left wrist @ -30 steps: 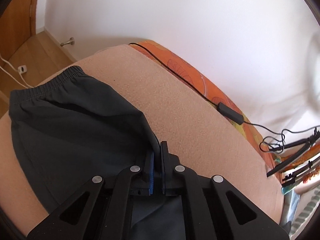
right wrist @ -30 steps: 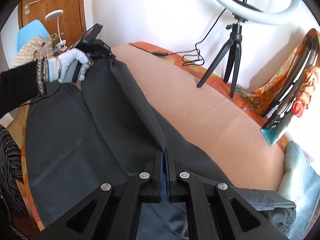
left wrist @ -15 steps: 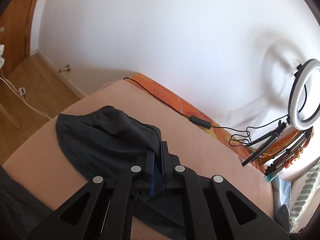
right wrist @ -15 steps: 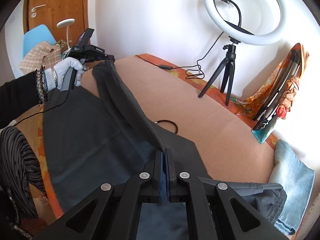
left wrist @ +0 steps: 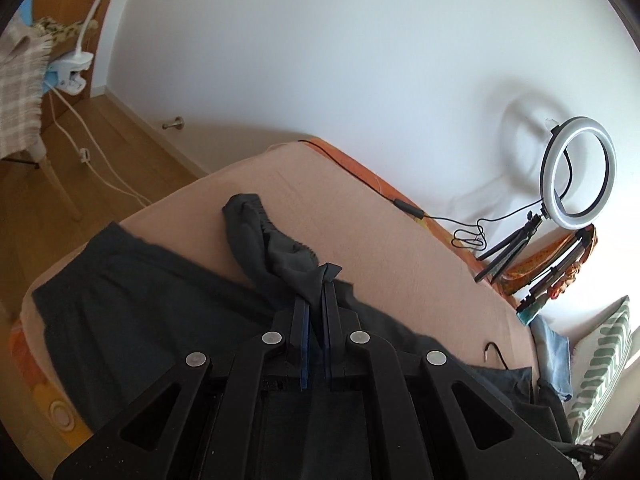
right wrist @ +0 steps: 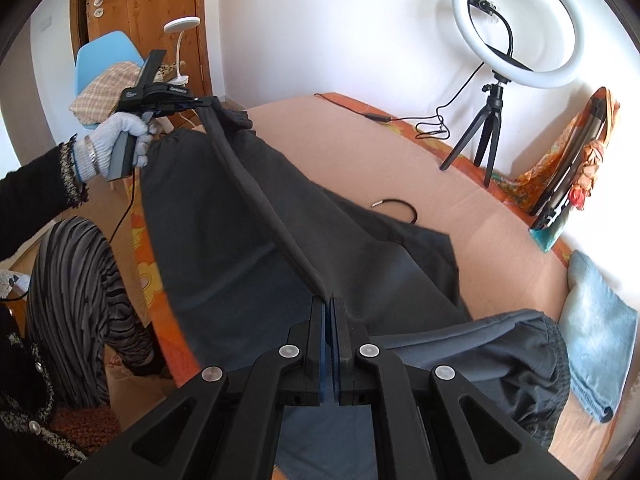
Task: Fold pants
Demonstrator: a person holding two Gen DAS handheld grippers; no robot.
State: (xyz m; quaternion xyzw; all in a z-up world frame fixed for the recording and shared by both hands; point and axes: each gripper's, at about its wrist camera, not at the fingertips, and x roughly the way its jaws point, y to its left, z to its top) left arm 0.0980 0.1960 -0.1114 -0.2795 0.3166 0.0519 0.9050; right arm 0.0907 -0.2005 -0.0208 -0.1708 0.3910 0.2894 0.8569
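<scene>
Pants: one dark pair, on the bed
Grippers: two, left gripper and right gripper
Gloved hands: one
Ring lights: one, on one tripod, at the bed's far edge
Chairs: one, blue
Desk lamps: one
Blue folded cloths: one, at the bed's right edge

The left black two-finger gripper points downward at a slant, its blue-padded jaws pinched tight on a bunch of dark grey fabric. In the right wrist view it is carried by a hand in a light grey knitted glove, black sleeve behind it. The right black two-finger gripper tilts more steeply down, jaws likewise clamped on the dark grey fabric's edge.
</scene>
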